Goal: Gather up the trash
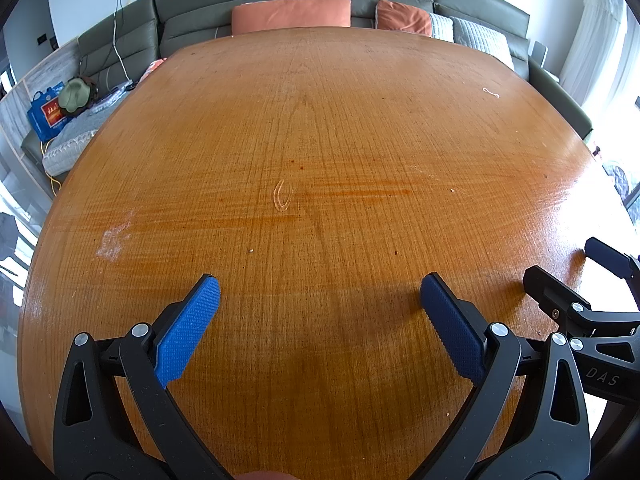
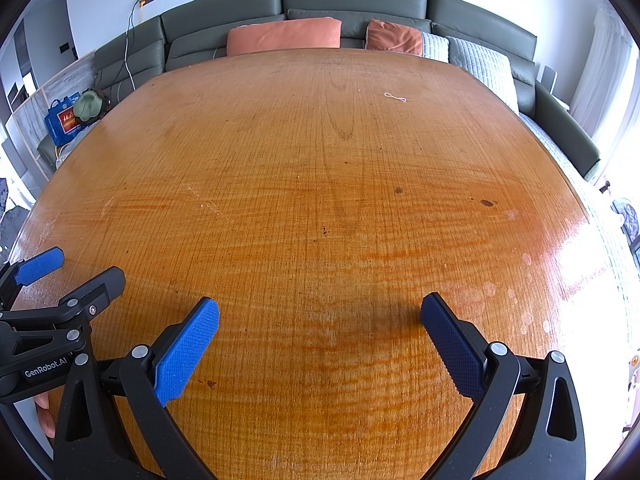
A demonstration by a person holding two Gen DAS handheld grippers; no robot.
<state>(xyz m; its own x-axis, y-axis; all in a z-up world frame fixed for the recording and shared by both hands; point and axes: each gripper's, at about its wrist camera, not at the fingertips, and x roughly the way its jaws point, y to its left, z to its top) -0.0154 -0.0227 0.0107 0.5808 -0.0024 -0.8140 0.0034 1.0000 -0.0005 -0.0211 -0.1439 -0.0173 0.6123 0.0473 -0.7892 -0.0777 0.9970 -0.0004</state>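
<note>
Barely begun: left gripper (image 1: 320,296) and right gripper (image 2: 320,316) both spread and empty at the near edge, white string scrap (image 2: 395,97) (far right of the table (image 2: 320,160)) uncollected.

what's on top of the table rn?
Nearly bare table: one small white string near the far right edge, plus crumbs and stains. Both claws, left and right, hover open. The near edge is hidden by the claws.

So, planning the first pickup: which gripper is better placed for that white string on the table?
Right, probably. The white string lies far right on the table, and the right gripper is open on that side.
</note>
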